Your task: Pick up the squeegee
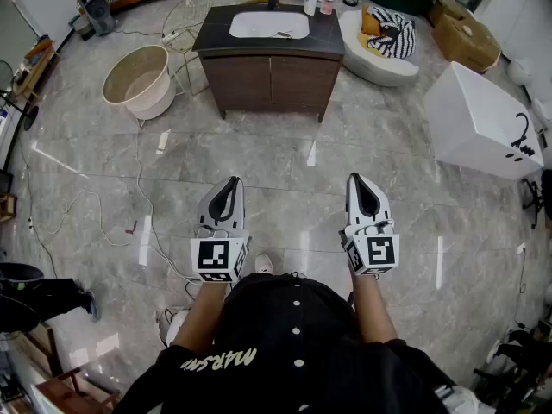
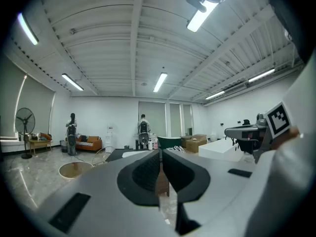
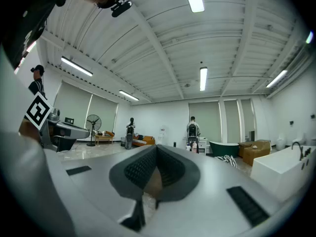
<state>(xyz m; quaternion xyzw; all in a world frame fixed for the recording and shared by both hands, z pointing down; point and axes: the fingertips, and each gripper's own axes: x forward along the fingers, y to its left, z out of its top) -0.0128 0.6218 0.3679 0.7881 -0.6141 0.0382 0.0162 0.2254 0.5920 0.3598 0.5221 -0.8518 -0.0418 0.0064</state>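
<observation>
I cannot make out a squeegee in any view. In the head view my left gripper (image 1: 230,182) and my right gripper (image 1: 357,178) are held side by side at waist height over the marble floor. Both point level toward a dark wooden vanity (image 1: 270,78) with a white sink (image 1: 269,25) several steps ahead. The left gripper (image 2: 161,151) has its jaws together with nothing between them. The right gripper (image 3: 155,147) is shut too and holds nothing. A small thin item lies at the sink's edge (image 1: 282,34), too small to identify.
Bottles (image 1: 317,0) stand on the vanity's back edge. A beige round tub (image 1: 138,80) sits left of it, a white seat with a striped cloth (image 1: 380,45) to its right, and a white block-shaped bathtub (image 1: 477,121) farther right. A cable (image 1: 141,198) trails across the floor.
</observation>
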